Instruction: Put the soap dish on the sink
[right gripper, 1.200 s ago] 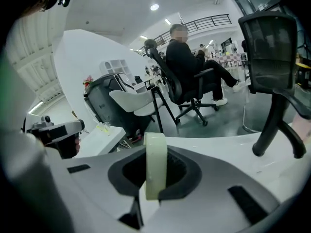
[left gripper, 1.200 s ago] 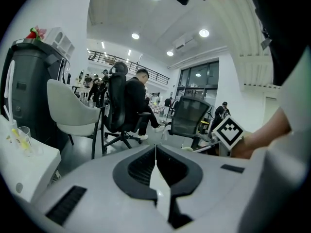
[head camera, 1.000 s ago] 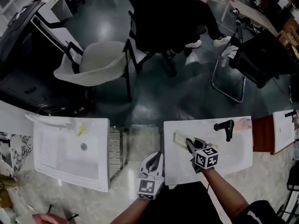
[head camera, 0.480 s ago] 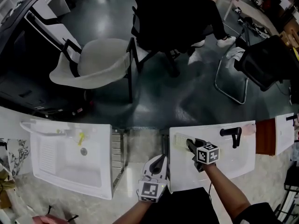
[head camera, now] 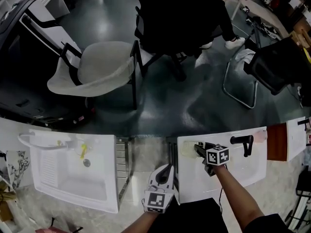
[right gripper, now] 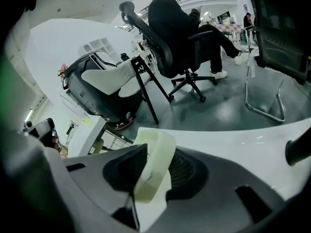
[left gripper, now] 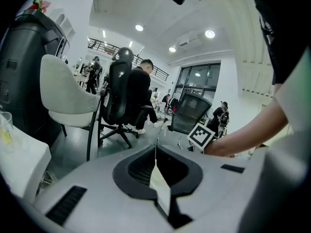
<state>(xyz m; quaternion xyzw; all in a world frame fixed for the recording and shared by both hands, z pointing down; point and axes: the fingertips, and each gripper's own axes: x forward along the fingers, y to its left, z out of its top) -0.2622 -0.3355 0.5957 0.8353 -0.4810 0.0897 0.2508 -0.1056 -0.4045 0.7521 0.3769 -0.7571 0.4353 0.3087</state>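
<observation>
Head view: the right gripper (head camera: 198,150) poises the soap dish (head camera: 188,148) low over the sink's (head camera: 233,176) far-left corner; the left gripper (head camera: 166,170) waits beside the sink. Left gripper view: fingers (left gripper: 138,166) pressed together, empty. Right gripper view: fingers opening, soap dish loose between them. Spreading fully before lifting straight away should keep it from dragging.

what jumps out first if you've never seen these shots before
The right gripper over the white sink at lower right: its jaws are opening with a pale soap dish between them, near the black tap. The left gripper hangs shut and empty just left of that sink. Behind, a person in dark clothes sits on an office chair.
</observation>
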